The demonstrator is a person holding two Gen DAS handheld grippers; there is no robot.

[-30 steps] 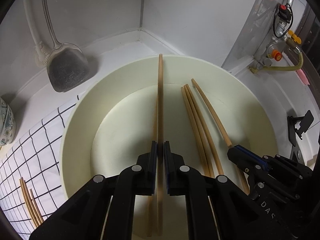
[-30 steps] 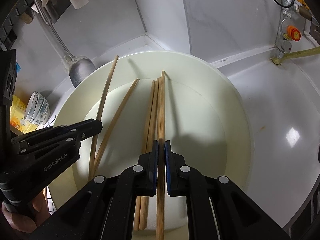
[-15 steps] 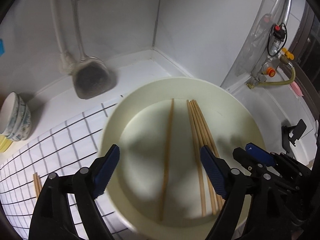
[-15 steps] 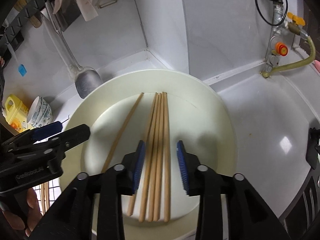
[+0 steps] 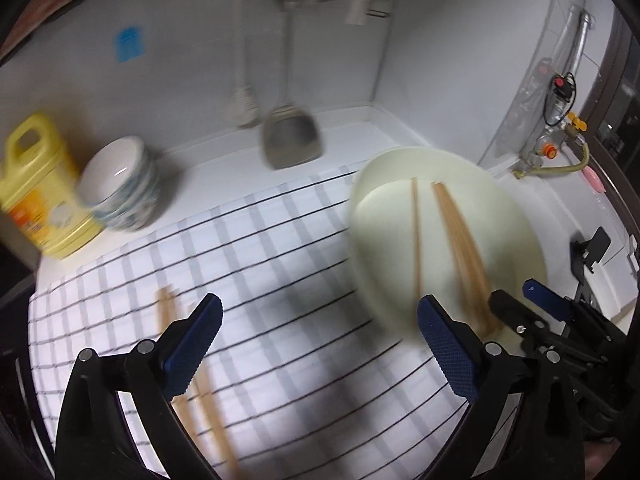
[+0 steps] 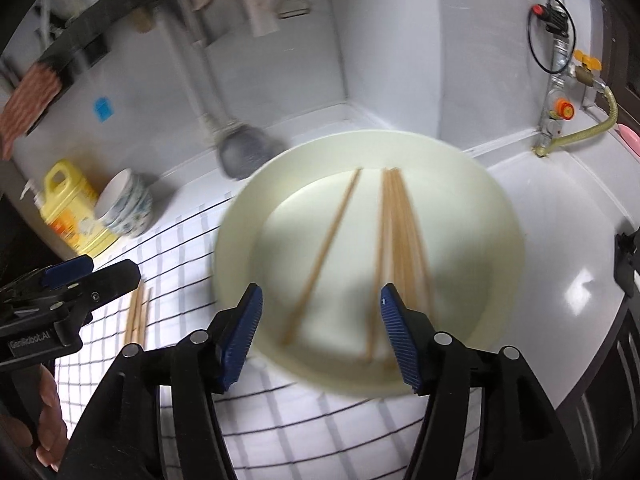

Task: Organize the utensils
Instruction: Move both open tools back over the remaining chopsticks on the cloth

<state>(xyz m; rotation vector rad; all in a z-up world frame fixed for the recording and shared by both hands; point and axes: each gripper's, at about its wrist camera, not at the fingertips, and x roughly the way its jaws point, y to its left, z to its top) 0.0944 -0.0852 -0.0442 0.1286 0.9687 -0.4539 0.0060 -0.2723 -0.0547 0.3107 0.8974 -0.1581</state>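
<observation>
A: Procedure for the chopsticks on the checked cloth [image 5: 280, 264]?

B: Lower the left gripper [image 5: 320, 338], fingers spread and empty, over the cloth pair [image 5: 188, 364]; close mid-shaft. The single chopstick [image 6: 322, 256] and the bundle [image 6: 400, 248] lie in the cream bowl [image 6: 496, 216].

A: Right gripper [image 6: 320, 332]?

B: Above the bowl's near rim, fingers spread, empty.

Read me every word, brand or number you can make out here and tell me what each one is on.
"GenRobot.AI": white lettering on the black left gripper body, right wrist view.
Yellow plastic jug with orange label: print too blurred to read.
Blue sticker on the wall: no legible text.
</observation>
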